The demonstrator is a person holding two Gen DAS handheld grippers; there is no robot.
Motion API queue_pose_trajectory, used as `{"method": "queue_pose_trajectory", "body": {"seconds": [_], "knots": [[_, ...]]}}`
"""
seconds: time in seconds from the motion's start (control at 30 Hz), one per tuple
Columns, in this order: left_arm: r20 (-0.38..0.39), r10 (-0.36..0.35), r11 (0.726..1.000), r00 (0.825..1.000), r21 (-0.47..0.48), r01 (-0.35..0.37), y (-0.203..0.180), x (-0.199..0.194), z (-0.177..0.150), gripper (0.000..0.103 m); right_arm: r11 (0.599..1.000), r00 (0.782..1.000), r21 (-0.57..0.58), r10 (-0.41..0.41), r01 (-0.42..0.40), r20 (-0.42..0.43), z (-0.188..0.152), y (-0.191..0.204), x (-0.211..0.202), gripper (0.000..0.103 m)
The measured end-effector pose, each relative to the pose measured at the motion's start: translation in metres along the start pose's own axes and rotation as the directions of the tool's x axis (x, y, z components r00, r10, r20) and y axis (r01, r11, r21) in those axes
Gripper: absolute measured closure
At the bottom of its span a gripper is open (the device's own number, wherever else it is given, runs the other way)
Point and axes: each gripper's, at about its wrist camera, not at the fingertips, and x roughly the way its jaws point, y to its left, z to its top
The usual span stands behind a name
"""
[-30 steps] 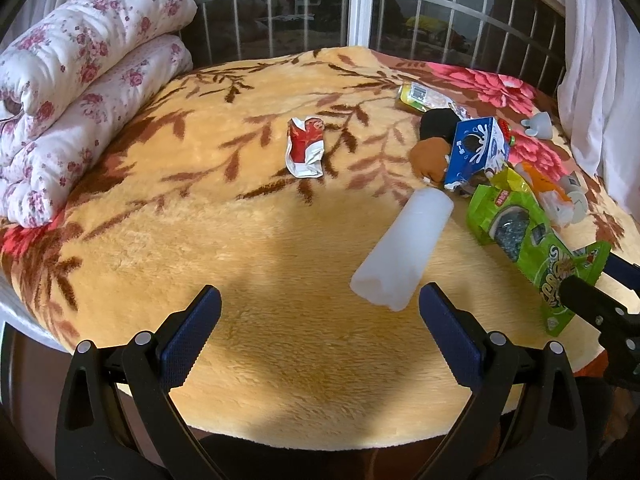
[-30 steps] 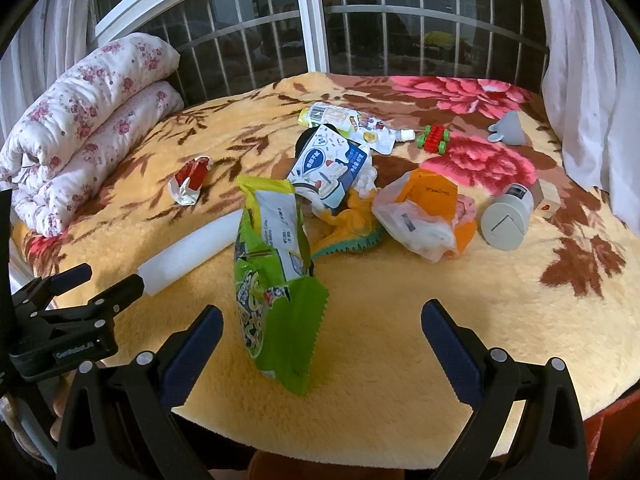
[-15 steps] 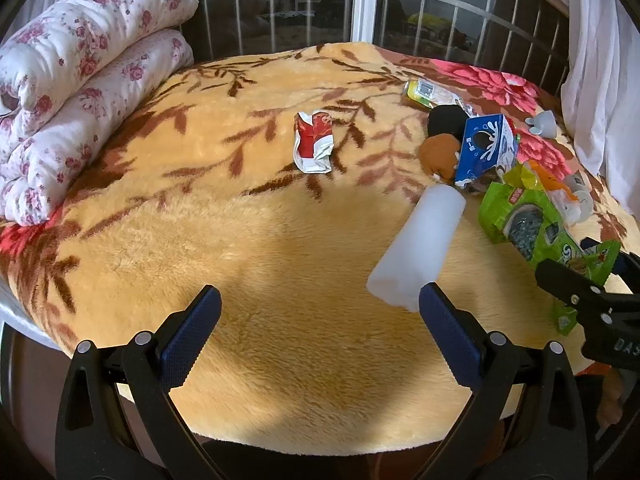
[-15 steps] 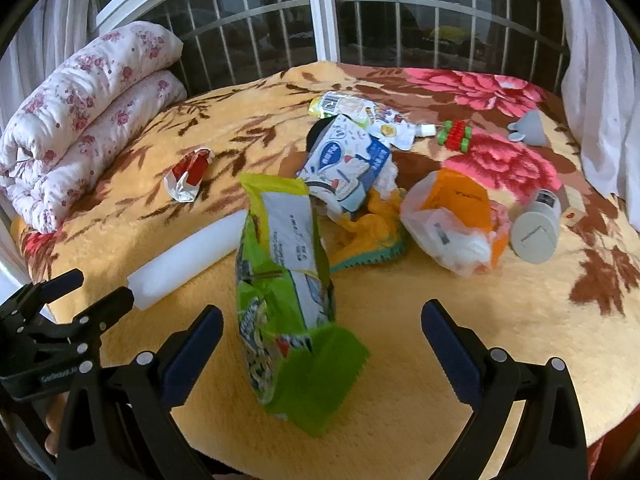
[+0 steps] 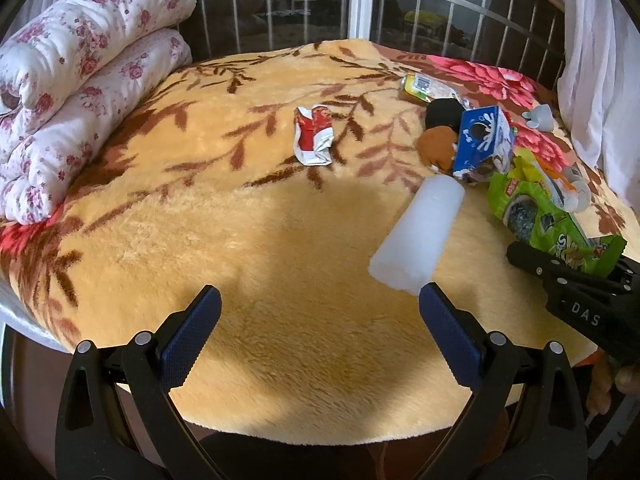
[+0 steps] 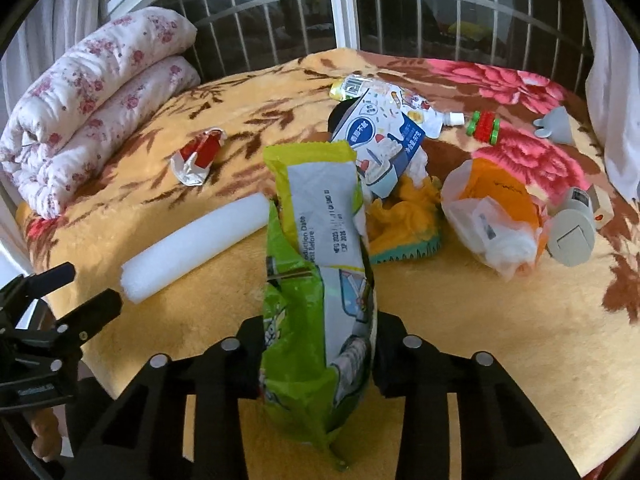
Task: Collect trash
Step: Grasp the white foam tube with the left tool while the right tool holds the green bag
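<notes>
The right gripper (image 6: 318,346) pinched the green snack bag (image 6: 316,280) at the blanket's (image 5: 240,220) near edge; the thin film could slip free. The left gripper (image 5: 320,334) gaped wide, empty, beside the white foam roll (image 5: 418,234).

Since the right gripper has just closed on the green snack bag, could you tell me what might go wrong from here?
The right gripper pinches the green snack bag only near its lower end, so the crinkly bag may slip or flop on lifting. Its upper end lies against the blue carton and could drag it. The left gripper is open beside the white foam roll and might nudge it.
</notes>
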Motion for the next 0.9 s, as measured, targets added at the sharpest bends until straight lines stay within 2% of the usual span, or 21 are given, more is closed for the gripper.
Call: {"method": "queue_pose_trajectory", "body": {"seconds": [0.17, 0.33, 0.43, 0.6, 0.9], "knots": [[0.016, -0.027, 0.998, 1.0, 0.054, 0.026, -0.016, -0.007, -0.002, 0.007, 0.999, 0.998, 0.034, 0.033, -0.035, 0.049, -0.012, -0.014, -0.027, 0.067], [0.029, -0.052, 0.982, 0.998, 0.181, 0.046, -0.045, -0.005, 0.003, 0.007, 0.999, 0.997, 0.054, 0.002, -0.006, 0.079, -0.032, -0.03, -0.056, 0.067], [0.033, -0.051, 0.975, 0.998, 0.218, 0.043, -0.056, 0.0, 0.009, 0.007, 0.997, 0.995, 0.08, -0.008, 0.0, 0.095, -0.043, -0.041, -0.072, 0.067], [0.009, -0.092, 0.974, 0.996, 0.21, 0.088, -0.061, 0.016, 0.026, 0.007, 0.994, 0.992, 0.108, -0.029, 0.016, 0.124, -0.058, -0.056, -0.096, 0.067], [-0.027, -0.101, 0.971, 0.995, 0.213, 0.105, -0.074, 0.048, 0.043, 0.007, 0.988, 0.99, 0.143, -0.07, 0.053, 0.122, -0.072, -0.069, -0.111, 0.066]]}}
